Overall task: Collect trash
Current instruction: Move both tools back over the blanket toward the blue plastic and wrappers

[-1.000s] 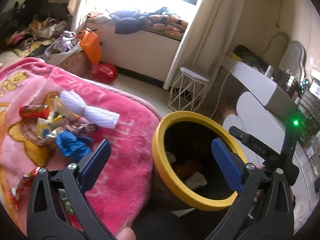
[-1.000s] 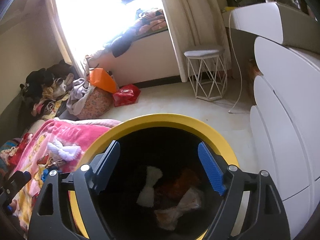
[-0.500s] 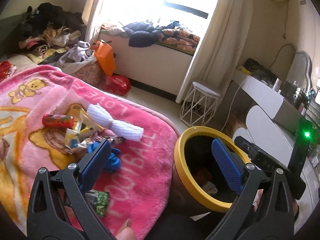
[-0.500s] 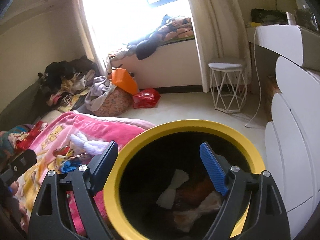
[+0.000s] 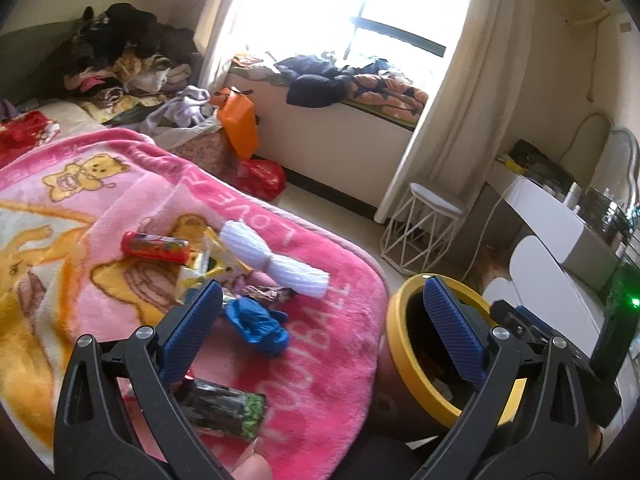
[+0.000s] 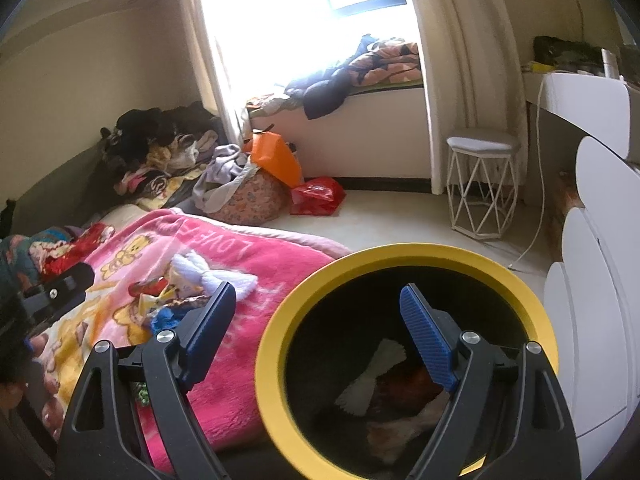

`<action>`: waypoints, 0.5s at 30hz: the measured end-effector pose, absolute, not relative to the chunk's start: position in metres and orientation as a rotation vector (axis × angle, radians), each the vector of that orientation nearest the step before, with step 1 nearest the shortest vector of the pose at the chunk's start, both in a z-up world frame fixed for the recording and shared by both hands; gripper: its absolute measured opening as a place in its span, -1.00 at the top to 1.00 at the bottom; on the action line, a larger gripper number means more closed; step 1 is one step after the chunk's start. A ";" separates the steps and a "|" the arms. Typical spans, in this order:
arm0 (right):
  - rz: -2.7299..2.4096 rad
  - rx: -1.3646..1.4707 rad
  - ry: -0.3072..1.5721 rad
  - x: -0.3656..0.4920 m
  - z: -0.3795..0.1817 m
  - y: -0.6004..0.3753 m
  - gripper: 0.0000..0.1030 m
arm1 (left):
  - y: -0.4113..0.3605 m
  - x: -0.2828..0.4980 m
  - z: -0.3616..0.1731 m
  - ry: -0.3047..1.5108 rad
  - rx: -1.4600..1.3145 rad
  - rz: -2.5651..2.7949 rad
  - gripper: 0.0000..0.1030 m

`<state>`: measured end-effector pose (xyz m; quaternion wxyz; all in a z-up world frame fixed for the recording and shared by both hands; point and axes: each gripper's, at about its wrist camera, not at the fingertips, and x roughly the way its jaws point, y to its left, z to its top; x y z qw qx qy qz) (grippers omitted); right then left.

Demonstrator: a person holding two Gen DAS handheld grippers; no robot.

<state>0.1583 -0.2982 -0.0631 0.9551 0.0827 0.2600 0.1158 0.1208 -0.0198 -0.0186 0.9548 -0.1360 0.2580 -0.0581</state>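
A yellow-rimmed black bin [image 5: 404,344] [image 6: 276,340] stands beside the bed and holds several wrappers. Trash lies on the pink blanket [image 5: 328,360]: a white foam net [image 5: 276,260], a red tube [image 5: 156,246], yellow wrappers [image 5: 208,264], a crumpled blue bag [image 5: 258,326], a green and black wrapper [image 5: 224,406]. My left gripper [image 5: 324,332] is open and empty, above the blanket's edge between the trash and the bin. My right gripper [image 6: 316,340] is open and empty, over the bin's left rim.
A white wire stool [image 5: 424,232] stands by the curtain. White cabinets [image 6: 600,320] are right of the bin. Clothes piles [image 5: 128,68], an orange bag [image 5: 238,124] and a red bag [image 5: 260,176] lie beyond the bed.
Both grippers have swung left, away from the bin and toward the blanket. The trash pile now sits nearer the left gripper's fingers. Both stay open.
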 end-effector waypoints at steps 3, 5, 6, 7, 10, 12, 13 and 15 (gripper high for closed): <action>0.257 0.154 0.533 0.159 -0.063 -0.289 -0.58 | -0.008 0.122 -0.021 0.524 -0.286 -0.090 -0.80; 0.276 0.140 0.538 0.159 -0.064 -0.282 -0.58 | -0.002 0.122 -0.022 0.526 -0.293 -0.075 -0.80; 0.283 0.135 0.541 0.159 -0.065 -0.279 -0.58 | 0.002 0.123 -0.023 0.527 -0.300 -0.066 -0.80; 0.296 0.130 0.545 0.158 -0.066 -0.275 -0.58 | 0.007 0.123 -0.025 0.528 -0.305 -0.057 -0.80; 0.333 0.112 0.559 0.159 -0.068 -0.260 -0.58 | 0.017 0.125 -0.029 0.533 -0.316 -0.032 -0.80; 0.355 0.106 0.569 0.160 -0.069 -0.251 -0.58 | 0.024 0.127 -0.032 0.538 -0.325 -0.019 -0.80; 0.370 0.100 0.576 0.161 -0.069 -0.245 -0.58 | 0.028 0.127 -0.034 0.542 -0.329 -0.010 -0.80; 0.398 0.084 0.588 0.163 -0.070 -0.234 -0.58 | 0.035 0.129 -0.037 0.550 -0.339 0.003 -0.80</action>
